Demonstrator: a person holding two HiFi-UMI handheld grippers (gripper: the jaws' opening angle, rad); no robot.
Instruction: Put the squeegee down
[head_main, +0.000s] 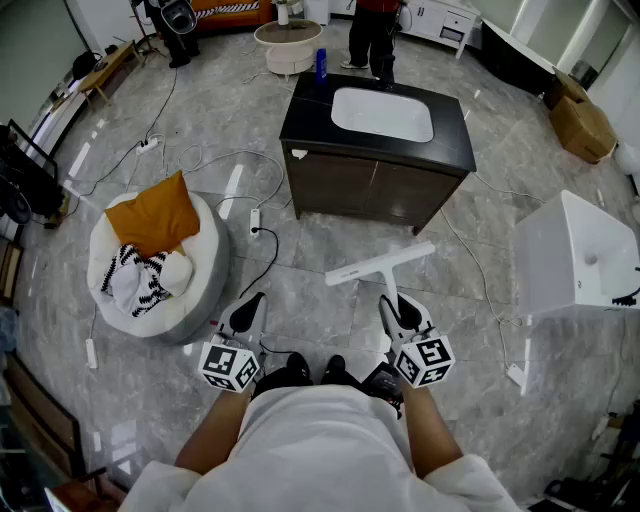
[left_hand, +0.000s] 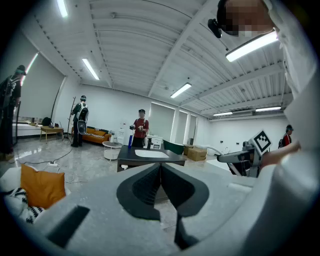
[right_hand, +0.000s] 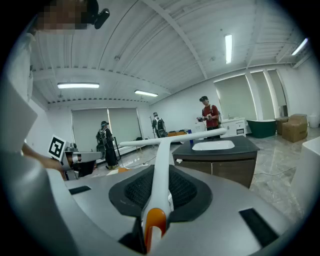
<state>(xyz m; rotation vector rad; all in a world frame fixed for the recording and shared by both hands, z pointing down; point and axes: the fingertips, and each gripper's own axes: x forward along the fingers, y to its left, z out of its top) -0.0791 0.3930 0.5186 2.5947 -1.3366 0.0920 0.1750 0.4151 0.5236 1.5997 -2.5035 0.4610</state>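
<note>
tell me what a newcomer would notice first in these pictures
The white squeegee stands out, held by its handle in the right gripper, while the left gripper beside it is shut and empty. Ahead stands a dark cabinet with a white sink, and at the left an orange cushion lies on a round white pouf.

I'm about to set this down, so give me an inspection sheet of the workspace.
Surface: glossy grey stone-look floor.
Job's things: white squeegee, handle in the right gripper, blade held off the floor.
Clutter: round white cushion with an orange pillow, to the left.
Grippers: left gripper shut, empty; right gripper shut on the squeegee.
Cables: power strip and loose leads on the floor left of the vanity.
Surroundings: dark vanity with white basin ahead; person behind it.
</note>
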